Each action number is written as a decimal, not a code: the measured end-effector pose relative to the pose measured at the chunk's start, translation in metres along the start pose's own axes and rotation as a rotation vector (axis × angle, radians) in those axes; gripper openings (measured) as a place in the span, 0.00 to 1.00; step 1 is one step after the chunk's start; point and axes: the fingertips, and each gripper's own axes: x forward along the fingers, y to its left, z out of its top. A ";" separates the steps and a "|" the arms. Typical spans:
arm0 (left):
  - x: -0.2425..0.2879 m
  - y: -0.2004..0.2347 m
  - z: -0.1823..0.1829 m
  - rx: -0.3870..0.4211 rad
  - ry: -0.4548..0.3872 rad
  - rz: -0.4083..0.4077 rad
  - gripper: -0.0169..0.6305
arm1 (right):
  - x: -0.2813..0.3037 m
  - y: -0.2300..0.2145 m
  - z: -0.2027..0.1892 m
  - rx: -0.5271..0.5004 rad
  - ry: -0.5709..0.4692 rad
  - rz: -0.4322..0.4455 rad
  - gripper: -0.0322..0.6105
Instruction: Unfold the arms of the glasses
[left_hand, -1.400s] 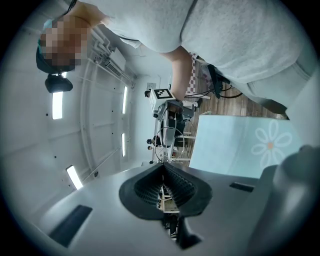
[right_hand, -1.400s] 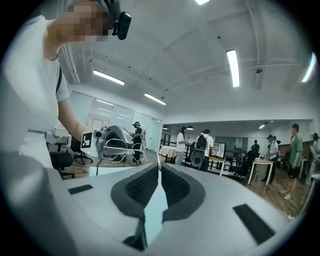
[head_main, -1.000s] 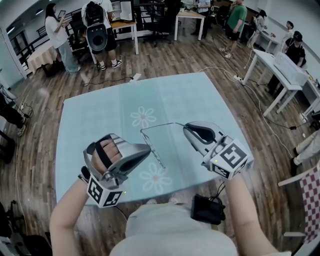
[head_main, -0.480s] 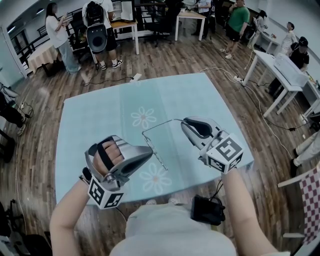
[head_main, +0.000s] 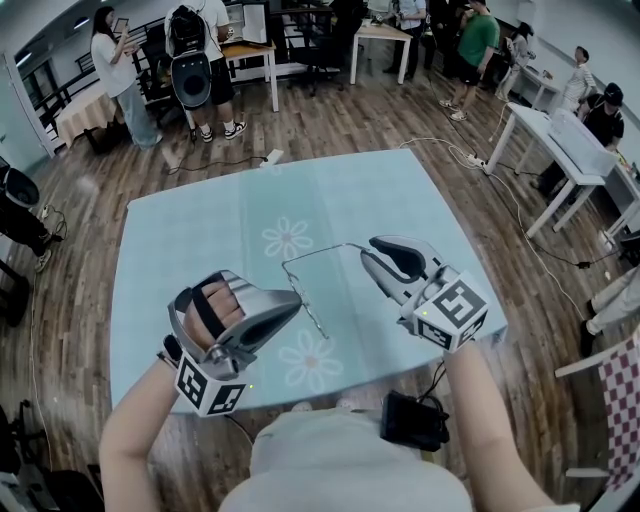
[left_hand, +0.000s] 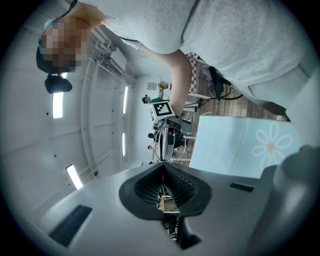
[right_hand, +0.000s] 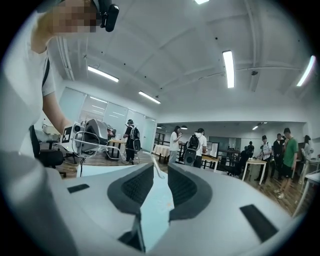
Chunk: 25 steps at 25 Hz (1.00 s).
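Left tool (head_main: 297, 300) clamps glasses (head_main: 314, 256); right tool (head_main: 364, 250), narrowly parted, straddles one arm (right_hand: 157, 167).

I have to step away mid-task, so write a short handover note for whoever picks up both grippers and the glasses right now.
Left gripper: shut on the glasses, holding them above the table.
Right gripper: jaws apart; one thin arm of the glasses runs between them, not clamped.
Done: that arm stands out from the frame toward the right gripper.
Left: the second arm points toward the person. Whether it is fully open cannot be told, so check it, finish it, and set the glasses down.
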 end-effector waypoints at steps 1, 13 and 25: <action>0.000 0.001 0.000 -0.001 0.001 0.001 0.04 | -0.001 -0.001 0.001 0.001 -0.004 0.001 0.18; 0.009 0.006 -0.005 -0.007 0.001 0.010 0.04 | -0.018 -0.001 0.015 -0.082 -0.048 0.001 0.19; 0.009 0.019 0.003 -0.056 -0.038 0.035 0.04 | 0.005 0.037 0.001 -0.113 -0.092 0.121 0.17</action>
